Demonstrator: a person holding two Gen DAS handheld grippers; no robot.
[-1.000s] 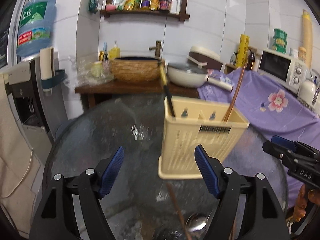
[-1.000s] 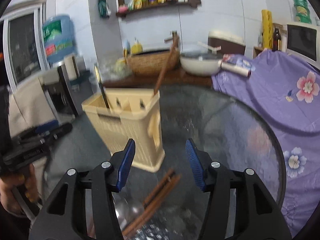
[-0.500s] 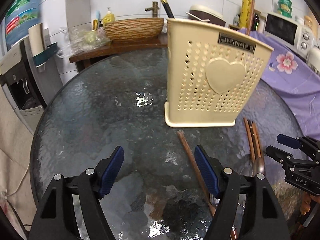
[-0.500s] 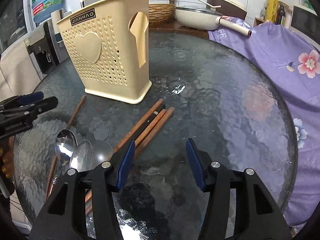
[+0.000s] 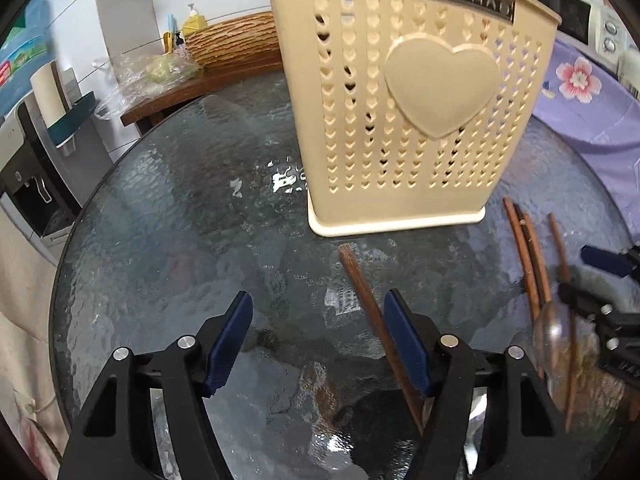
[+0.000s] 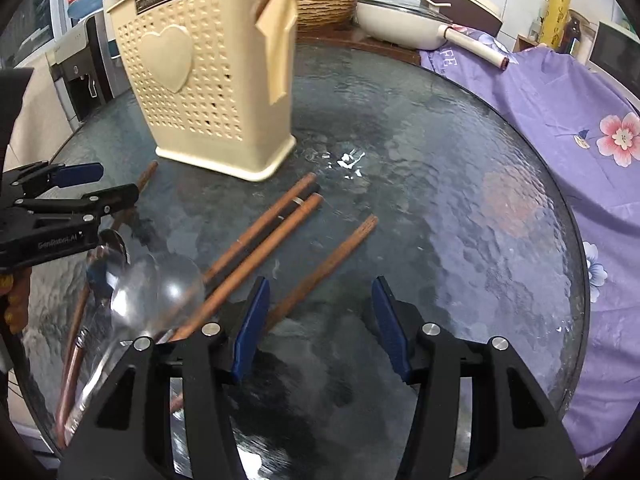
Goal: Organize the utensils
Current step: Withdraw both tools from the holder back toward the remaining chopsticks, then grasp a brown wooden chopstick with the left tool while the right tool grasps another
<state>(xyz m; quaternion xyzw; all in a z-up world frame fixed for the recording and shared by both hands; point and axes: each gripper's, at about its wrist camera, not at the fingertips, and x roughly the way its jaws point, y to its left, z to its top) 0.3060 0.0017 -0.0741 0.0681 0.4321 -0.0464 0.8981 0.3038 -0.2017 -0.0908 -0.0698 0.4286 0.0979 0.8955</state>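
A cream perforated utensil holder (image 5: 408, 100) (image 6: 200, 80) with a heart on its front stands on the round glass table (image 6: 480, 200). My left gripper (image 5: 318, 320) (image 6: 116, 182) hangs low over the glass with its jaws closing. One brown chopstick (image 5: 368, 304) lies between them, close to the right finger, and the pads are not on it. My right gripper (image 6: 320, 304) (image 5: 580, 274) is open over bare glass. Another chopstick (image 6: 332, 256) ends beside its left finger. Two more chopsticks (image 6: 264, 232) and metal spoons (image 6: 160, 288) lie to its left.
A purple floral cloth (image 6: 560, 100) covers the surface right of the table. Behind stand a white pan (image 6: 400, 20), a woven basket (image 5: 236, 40), a water dispenser (image 5: 36, 160) and a microwave (image 5: 568, 12). A hand (image 6: 16, 300) holds the left gripper.
Both grippers have sunk toward the table and tipped downward, so the holder looms larger and the utensils on the glass came into view. The left jaws have narrowed a little.
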